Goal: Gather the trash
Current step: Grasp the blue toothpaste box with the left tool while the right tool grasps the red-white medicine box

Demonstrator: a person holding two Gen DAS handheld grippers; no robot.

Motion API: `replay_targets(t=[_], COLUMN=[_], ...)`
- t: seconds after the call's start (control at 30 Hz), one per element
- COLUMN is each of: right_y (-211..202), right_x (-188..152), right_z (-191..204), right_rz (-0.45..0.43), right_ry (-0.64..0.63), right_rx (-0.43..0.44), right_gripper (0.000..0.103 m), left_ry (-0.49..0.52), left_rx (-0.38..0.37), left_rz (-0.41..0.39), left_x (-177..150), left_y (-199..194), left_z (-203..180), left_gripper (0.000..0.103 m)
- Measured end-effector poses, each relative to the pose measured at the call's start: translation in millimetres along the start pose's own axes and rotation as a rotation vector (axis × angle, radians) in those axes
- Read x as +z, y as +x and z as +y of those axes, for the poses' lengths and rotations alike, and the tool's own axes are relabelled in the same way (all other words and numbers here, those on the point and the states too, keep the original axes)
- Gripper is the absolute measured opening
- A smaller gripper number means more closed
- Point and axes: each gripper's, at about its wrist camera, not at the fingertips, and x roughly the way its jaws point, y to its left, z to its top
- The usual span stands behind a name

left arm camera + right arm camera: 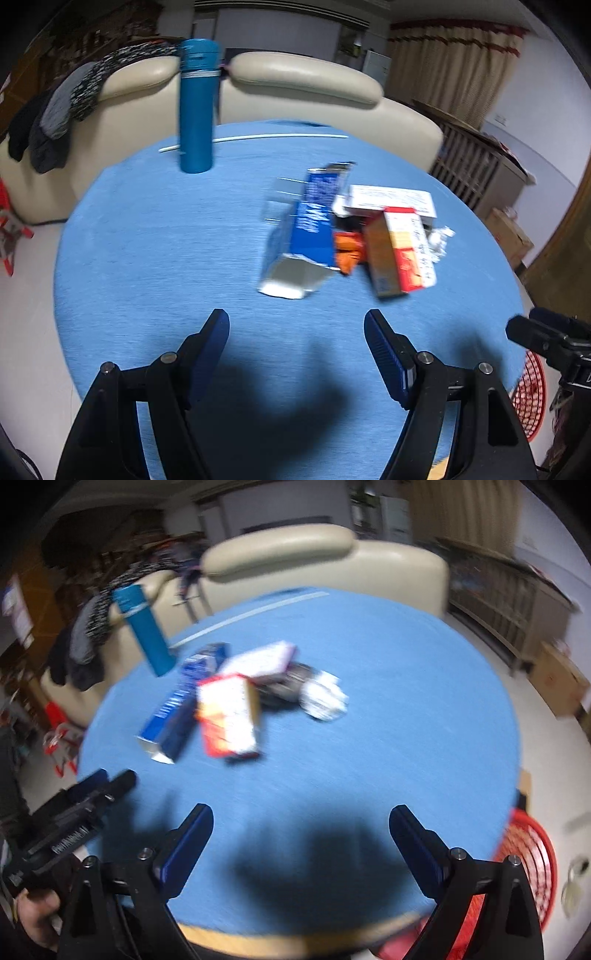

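**Both claws empty, lining up on the trash pile**

I have both claws over the near edge of the round table with the blue cloth point(147, 258), and neither carries anything. My left claw point(295, 332) has its jaws apart, nothing between them; my right claw point(301, 823) is spread wider, also bare.

The trash sits in one heap past the middle of the table: a long blue and white carton with an open end point(306, 236), a red, white and tan box point(399, 251) leaning beside it, a flat white box point(391, 199) behind, some crumpled orange wrapper point(347, 251) between the two boxes, and a wad of white paper point(323, 696) on the far right. A tall teal flask point(197, 107) stands apart, upright; I judge it is not trash.

The red mesh basket point(528, 864) is on the floor just off the table edge by my right side, and I take it for the bin.

I read this as the reach step. Next I need to carry a claw forward to the nearest piece, probably the carton or the red box, straddle it across a narrow side, then close.
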Motion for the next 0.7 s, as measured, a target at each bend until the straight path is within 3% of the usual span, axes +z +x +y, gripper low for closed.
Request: replay_targets(t=[0.2, 0.43, 0.67, 0.7], right_y=[35.5, 74.2, 112.3, 117.9], right_x=[31.1, 52.2, 58.7, 58.8], right_z=[47.7, 47.1, 48.8, 48.2], right_rz=[-0.005, 0.01, 0.058, 0.067], right_ry=[-0.09, -0.053, -0.052, -0.049], right_rx=[0.031, 0.039, 0.068, 0.075], right_gripper=[0.098, 0.096, 0.085, 0.072], left_ry=[-0.045, -0.081, -0.065, -0.059], left_rx=[0.023, 0.033, 0.019, 0.015], left_rz=[0.005, 0.024, 0.031, 0.032], left_x=[-0.4, 4.9, 15.5, 17.5], left_y=[3.1, 12.0, 16.8, 17.5], left_z=[26.8, 43.6, 34.9, 31.7], left_gripper=[0.076, 0.076, 0.076, 0.076])
